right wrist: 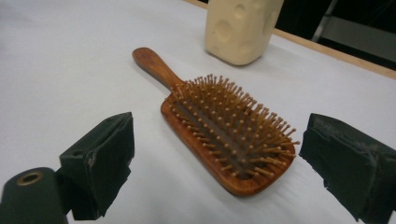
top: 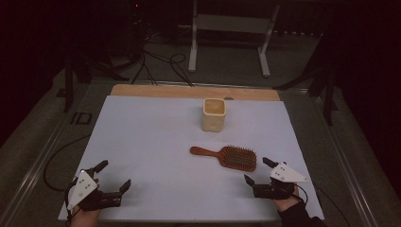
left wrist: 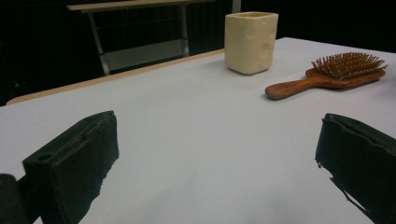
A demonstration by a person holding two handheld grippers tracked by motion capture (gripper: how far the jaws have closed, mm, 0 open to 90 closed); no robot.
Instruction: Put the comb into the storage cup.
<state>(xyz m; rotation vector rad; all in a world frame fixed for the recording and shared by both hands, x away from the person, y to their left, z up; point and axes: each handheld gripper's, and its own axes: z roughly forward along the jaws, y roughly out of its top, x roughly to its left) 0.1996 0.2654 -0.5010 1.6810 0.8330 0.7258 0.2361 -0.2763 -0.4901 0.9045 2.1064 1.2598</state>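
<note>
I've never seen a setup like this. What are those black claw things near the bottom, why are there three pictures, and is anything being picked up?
There is no robot arm here: a person holds a two-jaw tool in each hand. In the picture from above, the left gripper and the right gripper rest near the front edge of a white table.

The other two pictures come from small cameras riding on those grippers, looking out between their black jaws.

On the table lie a wooden hairbrush, bristles up, and behind it a cream cup standing upright.

Nothing is held. Both grippers have their jaws wide apart. The right gripper's own camera shows the brush head just ahead of its jaws, not touching them, so that brush seems the likely next thing to be grasped.
</note>
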